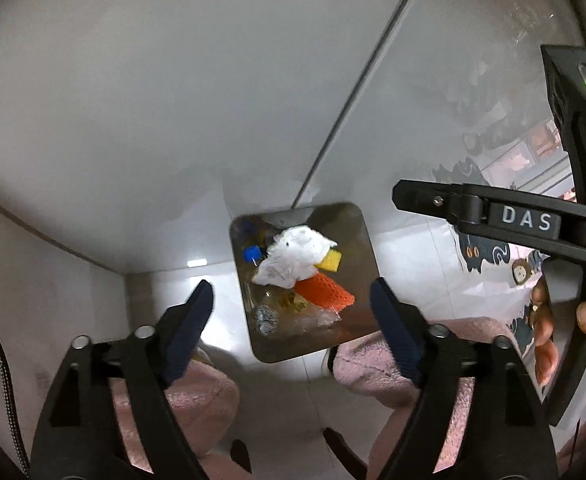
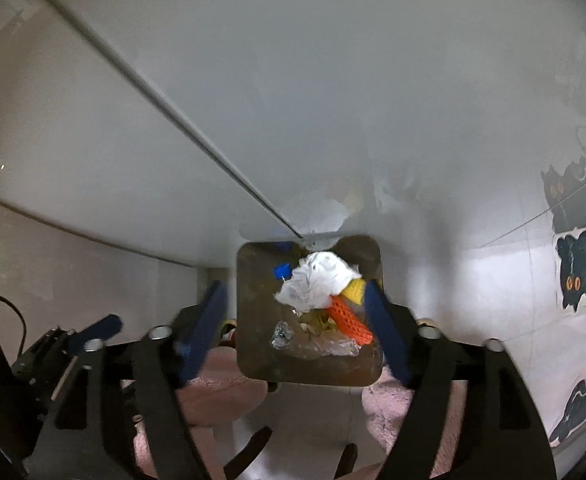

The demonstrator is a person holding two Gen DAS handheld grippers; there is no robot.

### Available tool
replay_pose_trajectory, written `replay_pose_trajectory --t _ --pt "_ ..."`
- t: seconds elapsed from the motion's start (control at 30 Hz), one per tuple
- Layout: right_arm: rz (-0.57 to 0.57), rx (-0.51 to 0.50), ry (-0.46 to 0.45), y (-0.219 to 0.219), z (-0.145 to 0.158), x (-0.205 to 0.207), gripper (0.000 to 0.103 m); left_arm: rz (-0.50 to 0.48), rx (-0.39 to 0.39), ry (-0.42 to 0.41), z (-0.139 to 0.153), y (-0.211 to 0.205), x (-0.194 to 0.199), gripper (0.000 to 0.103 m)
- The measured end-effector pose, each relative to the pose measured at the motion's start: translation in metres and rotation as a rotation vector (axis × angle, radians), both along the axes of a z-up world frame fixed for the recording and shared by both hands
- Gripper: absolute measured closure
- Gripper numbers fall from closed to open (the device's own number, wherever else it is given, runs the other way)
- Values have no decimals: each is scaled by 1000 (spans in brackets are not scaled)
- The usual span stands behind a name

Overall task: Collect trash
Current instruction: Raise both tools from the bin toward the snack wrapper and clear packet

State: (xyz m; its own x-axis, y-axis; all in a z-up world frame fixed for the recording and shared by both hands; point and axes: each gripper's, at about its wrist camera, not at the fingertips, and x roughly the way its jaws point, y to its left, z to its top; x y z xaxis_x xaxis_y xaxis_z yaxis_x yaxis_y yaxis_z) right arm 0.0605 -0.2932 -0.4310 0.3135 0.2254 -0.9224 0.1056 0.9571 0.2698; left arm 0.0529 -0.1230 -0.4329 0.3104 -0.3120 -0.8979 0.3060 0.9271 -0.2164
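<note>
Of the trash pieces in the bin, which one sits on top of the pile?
The crumpled white tissue: it lies over the yellow sponge and orange mesh, while the blue cap sits beside it.

A square metal bin [image 1: 363, 240] with rounded corners stood open on the pale floor, seen from above. Inside it, a crumpled white tissue [image 1: 293, 258] lay on top near the middle, with a yellow sponge [image 1: 331, 261] and an orange mesh piece [image 1: 325, 292] toward its right edge. A blue cap [image 1: 251, 253] sat by the left edge, and crumpled foil [image 1: 266, 319] and clear plastic wrap [image 1: 317, 318] lay near the front edge.
</note>
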Motion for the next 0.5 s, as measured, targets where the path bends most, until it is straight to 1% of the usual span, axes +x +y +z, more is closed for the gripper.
replay_pose_trajectory --t 0.03,0.1,0.2,0.3,0.33,0.47,0.5 --pt "4 -4 -15 0 10 -4 18 4 -6 -12 8 4 -4 20" --pt "17 -4 -33 3 28 -9 13 10 -18 -39 27 14 -13 13" --pt "42 -7 -79 9 66 -24 13 11 -16 -85 58 27 -27 9" --pt "65 -16 -145 14 102 -31 11 26 -17 -150 94 41 -37 8" --pt "74 -17 -178 18 120 -36 11 35 -20 -169 106 45 -40 8" --pt "106 -23 -289 30 175 -47 10 64 -43 -226 147 53 -41 8" --pt "111 -24 -307 30 184 -46 9 65 -46 -248 160 54 -42 8"
